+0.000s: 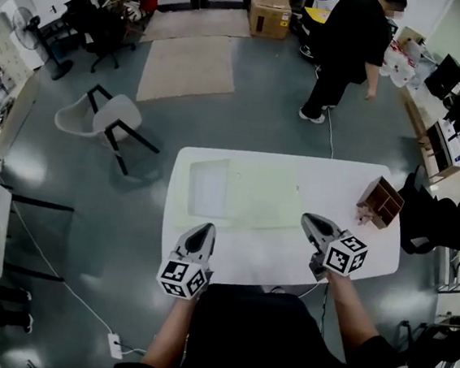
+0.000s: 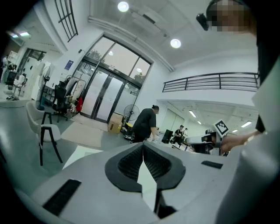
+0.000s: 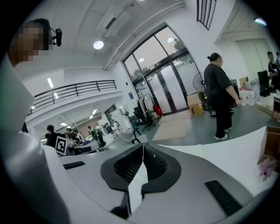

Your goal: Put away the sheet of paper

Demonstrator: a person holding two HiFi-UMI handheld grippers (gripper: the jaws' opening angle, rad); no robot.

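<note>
Tabletop point(image 1: 329, 177): sheet of paper point(image 1: 261, 195) lies flat; wooden organizer point(image 1: 379, 201) at right edge, likely its destination.
Left gripper point(image 1: 205, 228), right gripper point(image 1: 309, 221): I hold both clenched, empty.

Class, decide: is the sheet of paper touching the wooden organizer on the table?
Apart. The head view shows a stretch of bare white table between the sheet of paper and the wooden organizer.

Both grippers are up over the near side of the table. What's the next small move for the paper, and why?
Probably open the right gripper and lower it to the near edge of the sheet of paper: both it and the left gripper are shut and empty, and the sheet lies flat, untouched.
</note>
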